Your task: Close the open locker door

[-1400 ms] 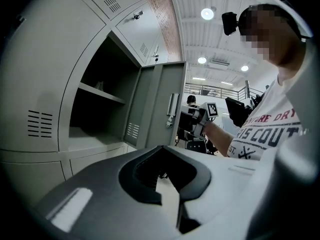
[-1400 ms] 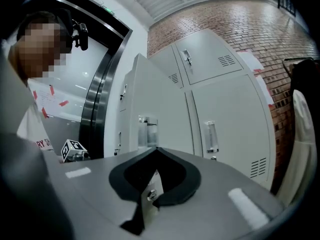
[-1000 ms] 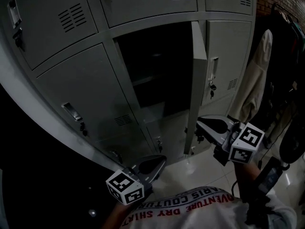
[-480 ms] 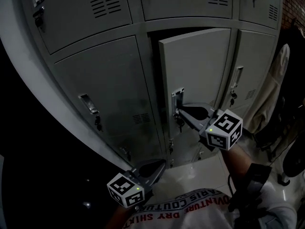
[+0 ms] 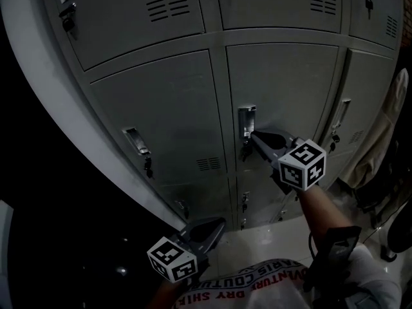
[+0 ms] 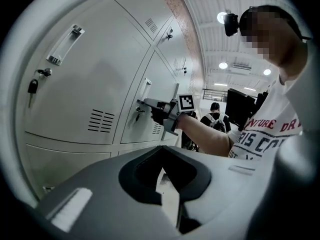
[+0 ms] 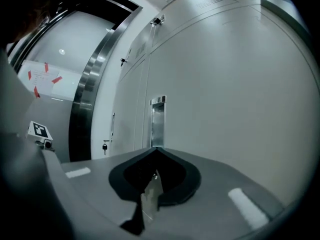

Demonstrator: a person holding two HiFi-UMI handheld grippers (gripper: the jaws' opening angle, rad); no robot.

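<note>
Right gripper (image 5: 253,134) reaches out from 4 o'clock in the head view, its jaws drawn together with nothing held between them. Its tips sit at the face of the locker door (image 5: 286,89), just under the metal handle recess (image 5: 246,120) on that door's 9 o'clock edge. Whether the tips actually press on the metal cannot be told. In its own view the closed jaws (image 7: 156,150) point straight at the recess (image 7: 158,120), with the grey door (image 7: 230,94) filling everything from 12 to 4 o'clock.

The locker door lies flush with the doors around it – shut, no gap showing along its frame. The neighbouring door (image 5: 167,114) at 9 o'clock of it is shut as well.

Left gripper (image 5: 217,223) hangs low at 6 o'clock in the head view, well apart from the lockers, its jaws (image 6: 162,149) likewise together and empty. Its camera looks up along the locker row and catches the right gripper (image 6: 146,103) at the door – arm outstretched.

A pale garment (image 5: 394,127) hangs at 3 o'clock of the head view.
</note>
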